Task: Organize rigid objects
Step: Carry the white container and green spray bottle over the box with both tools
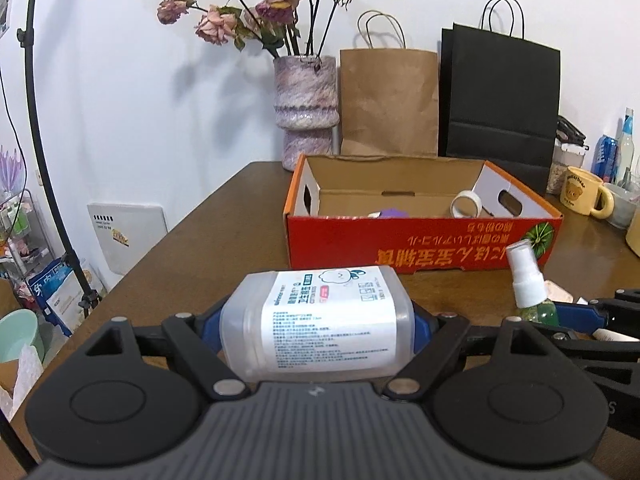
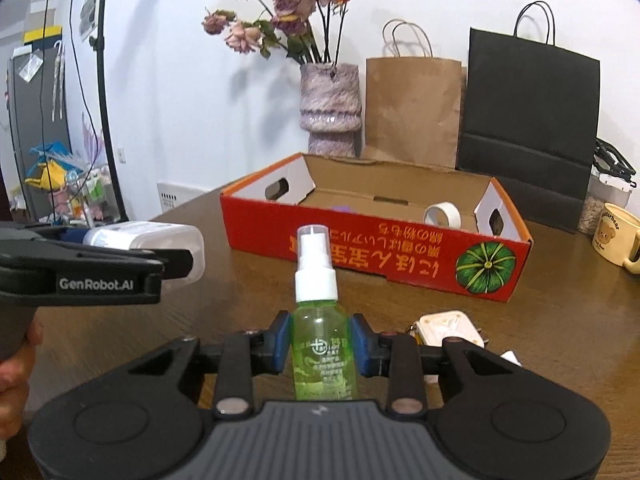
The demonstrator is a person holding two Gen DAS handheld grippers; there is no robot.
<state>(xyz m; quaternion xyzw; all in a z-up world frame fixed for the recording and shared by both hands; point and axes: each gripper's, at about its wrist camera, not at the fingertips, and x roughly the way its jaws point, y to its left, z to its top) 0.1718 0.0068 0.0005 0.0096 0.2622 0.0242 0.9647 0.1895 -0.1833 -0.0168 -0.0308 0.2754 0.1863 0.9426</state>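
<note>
My left gripper (image 1: 316, 326) is shut on a translucent white plastic container (image 1: 320, 320) with a printed label, held sideways above the brown table (image 1: 224, 232). My right gripper (image 2: 320, 342) is shut on a green spray bottle (image 2: 320, 344) with a white pump top, its blue pads pressed to both sides. That bottle (image 1: 532, 292) also shows at the right of the left wrist view. The left gripper with the container (image 2: 160, 240) shows at the left of the right wrist view. Beyond both stands an open red cardboard box (image 1: 420, 240) (image 2: 360, 248) holding a roll of white tape (image 1: 466, 204) (image 2: 442, 214) and a purple item (image 1: 394, 213).
Behind the box stand a vase of dried roses (image 1: 306, 108), a brown paper bag (image 1: 388, 100) and a black paper bag (image 1: 500, 96). A yellow bear mug (image 2: 618, 240) and bottles (image 1: 616, 152) sit at the right. A white plug adapter (image 2: 446, 326) lies on the table by my right gripper.
</note>
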